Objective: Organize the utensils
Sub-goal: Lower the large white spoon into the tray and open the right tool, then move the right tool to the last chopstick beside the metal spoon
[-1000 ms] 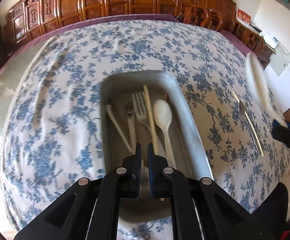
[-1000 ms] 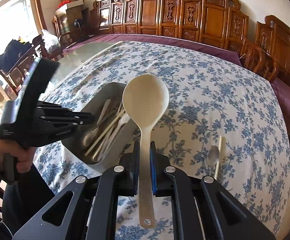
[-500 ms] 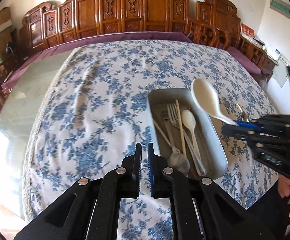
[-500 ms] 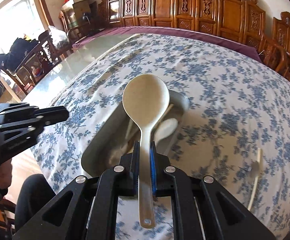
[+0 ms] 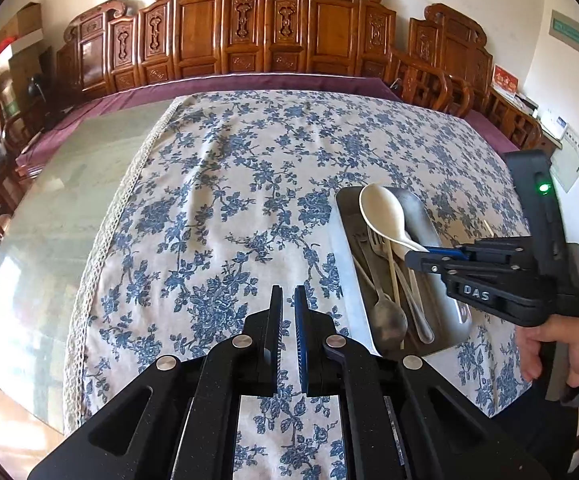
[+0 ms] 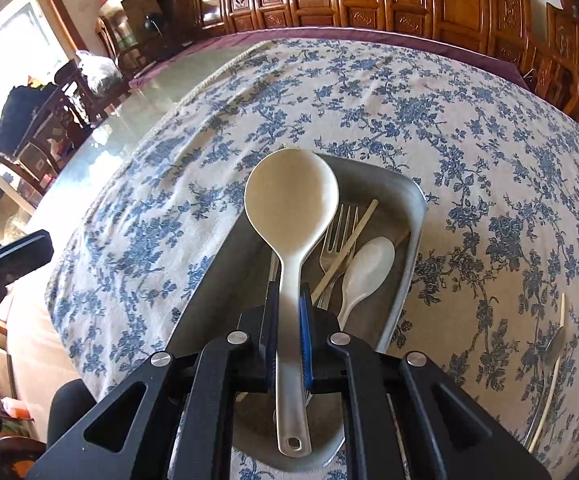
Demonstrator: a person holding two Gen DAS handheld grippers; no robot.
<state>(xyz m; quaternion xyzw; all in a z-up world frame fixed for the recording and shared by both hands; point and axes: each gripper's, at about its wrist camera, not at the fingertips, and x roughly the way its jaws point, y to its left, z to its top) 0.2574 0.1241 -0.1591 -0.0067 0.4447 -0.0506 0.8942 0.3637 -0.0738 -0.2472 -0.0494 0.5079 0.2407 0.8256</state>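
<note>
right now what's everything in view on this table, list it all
tray: 1, grey metal, on the tablecloth near the front edge
large spoon: 1, cream, held over the tray
small spoon: 1, cream, in the tray
fork: 1, metal, in the tray
chopstick: 1, pale wood, in the tray across the fork
metal spoon: 1, grey, in the tray at its near end
loose utensils: a metal spoon and pale sticks, on the cloth right of the tray
tablecloth: 1, white with blue flowers, over the table
chairs: several, carved brown wood, behind the table
left gripper: jaws nearly together, empty
right gripper: jaws shut on the large spoon's handle
</note>
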